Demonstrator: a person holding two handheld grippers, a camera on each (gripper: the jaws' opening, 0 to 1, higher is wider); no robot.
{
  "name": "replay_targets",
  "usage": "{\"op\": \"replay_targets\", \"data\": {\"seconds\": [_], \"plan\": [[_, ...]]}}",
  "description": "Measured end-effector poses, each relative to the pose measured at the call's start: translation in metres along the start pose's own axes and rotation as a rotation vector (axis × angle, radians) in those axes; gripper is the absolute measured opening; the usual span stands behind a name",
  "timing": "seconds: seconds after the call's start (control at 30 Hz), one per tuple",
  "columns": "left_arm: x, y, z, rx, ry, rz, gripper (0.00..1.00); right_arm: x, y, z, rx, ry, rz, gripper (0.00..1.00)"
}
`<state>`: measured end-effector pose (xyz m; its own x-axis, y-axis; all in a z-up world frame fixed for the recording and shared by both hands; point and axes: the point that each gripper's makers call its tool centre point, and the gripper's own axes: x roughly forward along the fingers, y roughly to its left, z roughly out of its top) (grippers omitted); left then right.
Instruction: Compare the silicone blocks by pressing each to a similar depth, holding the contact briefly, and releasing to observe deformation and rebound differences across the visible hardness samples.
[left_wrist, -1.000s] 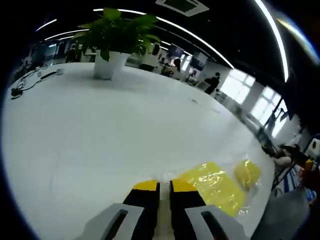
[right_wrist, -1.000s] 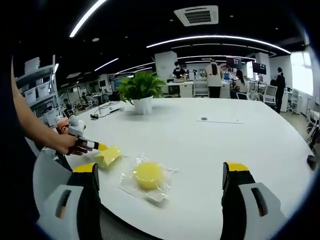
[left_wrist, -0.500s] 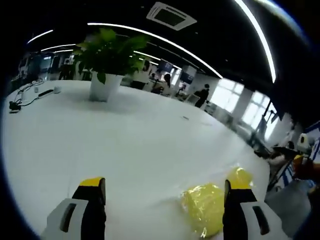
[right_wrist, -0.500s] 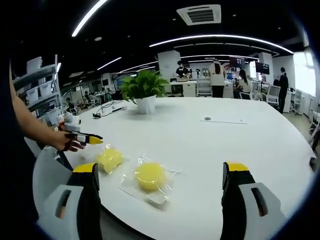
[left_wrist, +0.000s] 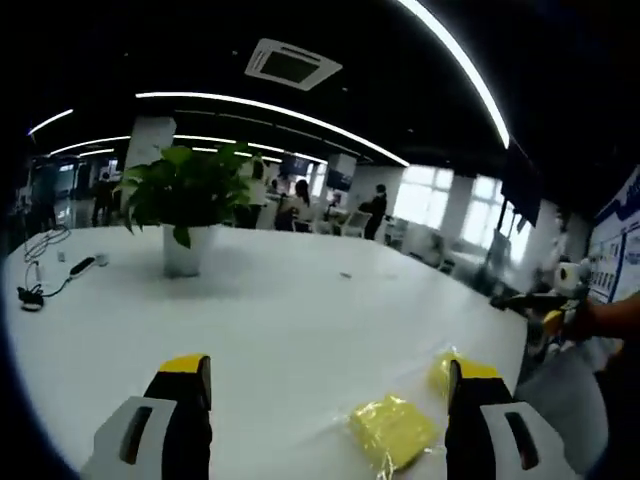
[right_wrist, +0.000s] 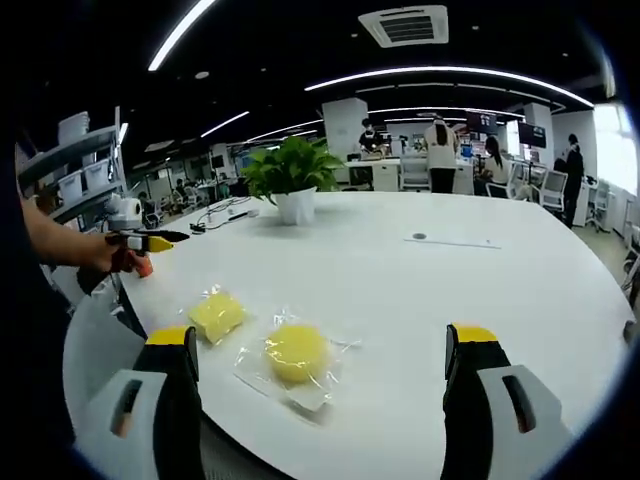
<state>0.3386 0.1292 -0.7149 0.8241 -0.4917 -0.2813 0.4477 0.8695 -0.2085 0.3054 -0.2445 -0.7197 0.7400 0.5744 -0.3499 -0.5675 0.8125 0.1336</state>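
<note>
In the right gripper view the left gripper (right_wrist: 150, 240) hangs off the white desk's (right_wrist: 420, 290) edge, jaws spread, clear of the square yellow silicone block in clear wrap (right_wrist: 217, 315). Beside it lies the round yellow silicone block in clear wrap (right_wrist: 296, 352). The right gripper (right_wrist: 318, 345) hovers spread. Slippery wrap could let a block skid under an off-centre press.

Left gripper view is looking low across the white worktop (left_wrist: 300, 330) twd the potted plant (left_wrist: 185, 205) & far windows, w/ the square yellow block (left_wrist: 392, 432) close in at lower right. Right gripper view is facing the same worktop (right_wrist: 450, 290) from its near edge, a bit higher, plant (right_wrist: 292, 178) mid-distance. Both views are sharing the plant, worktop & square block (right_wrist: 217, 315); round block (right_wrist: 297, 352) is sitting near the right cam.
</note>
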Motion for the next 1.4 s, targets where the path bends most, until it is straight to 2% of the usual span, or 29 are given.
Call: {"op": "replay_targets", "data": {"seconds": [0.13, 0.33, 0.57, 0.77, 1.0, 1.1, 1.17, 1.23, 1.3, 1.4], "plan": [[-0.015, 0.003, 0.007, 0.017, -0.009, 0.011, 1.00, -0.001, 0.000, 0.001, -0.029, 0.001, 0.010, 0.96], [-0.036, -0.007, 0.007, 0.026, -0.011, 0.004, 1.00, -0.004, -0.005, -0.007, -0.043, 0.024, 0.015, 0.96], [-0.050, -0.023, -0.012, 0.034, -0.001, 0.012, 1.00, -0.004, -0.004, -0.014, -0.051, 0.010, 0.024, 0.96], [-0.061, -0.024, -0.022, 0.030, 0.006, 0.032, 1.00, -0.005, -0.002, -0.030, -0.070, 0.034, 0.023, 0.96], [-0.064, -0.037, -0.013, 0.073, -0.007, 0.015, 1.00, -0.007, 0.000, -0.030, -0.042, 0.016, 0.010, 0.96], [-0.064, -0.045, -0.012, 0.101, 0.006, -0.006, 1.00, -0.009, 0.000, -0.029, -0.042, 0.002, 0.003, 0.96], [-0.063, -0.047, -0.011, 0.120, 0.007, -0.009, 1.00, -0.007, 0.006, -0.029, -0.021, -0.010, 0.032, 0.96], [-0.063, -0.047, -0.011, 0.121, 0.006, -0.011, 1.00, -0.004, 0.012, -0.034, -0.045, -0.001, 0.040, 0.96], [-0.063, -0.046, -0.012, 0.109, 0.006, -0.009, 1.00, 0.000, 0.015, -0.043, -0.070, 0.035, 0.037, 0.96], [-0.066, -0.045, -0.014, 0.108, 0.011, -0.010, 1.00, 0.003, 0.020, -0.046, -0.061, 0.038, 0.042, 0.96]]}}
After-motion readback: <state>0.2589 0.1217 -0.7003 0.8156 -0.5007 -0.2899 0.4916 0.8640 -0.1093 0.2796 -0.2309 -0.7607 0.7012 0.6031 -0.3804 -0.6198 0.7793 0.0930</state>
